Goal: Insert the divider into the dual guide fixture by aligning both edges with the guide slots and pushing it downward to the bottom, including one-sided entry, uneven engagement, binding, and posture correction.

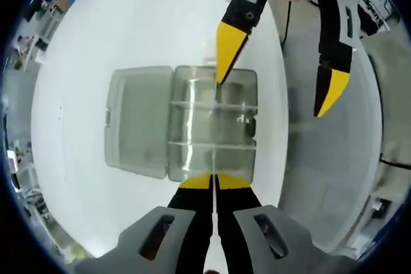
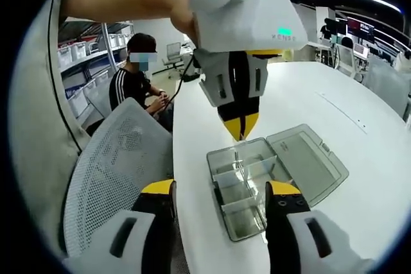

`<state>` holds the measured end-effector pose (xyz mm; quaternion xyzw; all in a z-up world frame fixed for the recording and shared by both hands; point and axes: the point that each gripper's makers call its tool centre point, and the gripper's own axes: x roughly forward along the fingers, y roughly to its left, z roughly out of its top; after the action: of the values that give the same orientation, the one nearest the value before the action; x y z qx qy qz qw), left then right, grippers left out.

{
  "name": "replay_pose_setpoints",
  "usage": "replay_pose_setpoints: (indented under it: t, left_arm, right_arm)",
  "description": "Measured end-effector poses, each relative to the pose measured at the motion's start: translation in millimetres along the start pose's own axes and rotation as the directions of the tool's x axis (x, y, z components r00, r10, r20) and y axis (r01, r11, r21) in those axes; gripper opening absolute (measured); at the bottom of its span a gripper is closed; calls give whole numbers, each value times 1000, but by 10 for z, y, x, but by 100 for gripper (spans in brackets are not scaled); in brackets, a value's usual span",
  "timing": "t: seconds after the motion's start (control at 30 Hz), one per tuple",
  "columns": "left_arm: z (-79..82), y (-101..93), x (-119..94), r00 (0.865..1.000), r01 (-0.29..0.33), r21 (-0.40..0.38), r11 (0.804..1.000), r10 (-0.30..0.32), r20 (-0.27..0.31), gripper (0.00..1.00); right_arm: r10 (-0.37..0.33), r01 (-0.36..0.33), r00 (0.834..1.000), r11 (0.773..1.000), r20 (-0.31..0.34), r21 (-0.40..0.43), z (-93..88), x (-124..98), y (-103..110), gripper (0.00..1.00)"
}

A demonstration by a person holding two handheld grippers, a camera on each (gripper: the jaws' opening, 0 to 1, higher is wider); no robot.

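**Q:** Yellow-tipped jaws come up from the bottom of the left gripper view; what are they doing?

**A:** That's the left gripper (image 1: 213, 181). Its jaws are pressed together at the near edge of the clear box (image 1: 212, 123), lower centre of the frame. A thin clear divider (image 1: 213, 158) seems to run up from the tips, but it is too transparent to be sure they pinch it. In the right gripper view the same gripper (image 2: 240, 126) points down from the top, tips at the box's (image 2: 247, 187) far wall.

**Q:** And the other one?

**A:** The right gripper (image 1: 282, 75) reaches in from the upper right with its jaws spread wide, one tip over the box's far edge, holding nothing. In its own view its jaws (image 2: 221, 190) straddle the box.

**Q:** Where does that leave the job?

**A:** The box sits on the white table (image 1: 83, 43) with its lid (image 1: 138, 120) folded flat. I'd judge the divider entered in the slots, but whether it's fully seated can't be read; a final push may remain
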<state>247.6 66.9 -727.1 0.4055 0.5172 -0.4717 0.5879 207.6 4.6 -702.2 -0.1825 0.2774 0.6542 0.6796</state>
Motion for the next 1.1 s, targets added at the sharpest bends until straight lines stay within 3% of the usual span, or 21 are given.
replay_pose_setpoints:
  t: [1.1]
  left_arm:
    - [-6,2,91,1000,9,27,1000,-8,-26,0]
  right_arm:
    - [8,-8,1000,1000,2,10,6,15,-15,54]
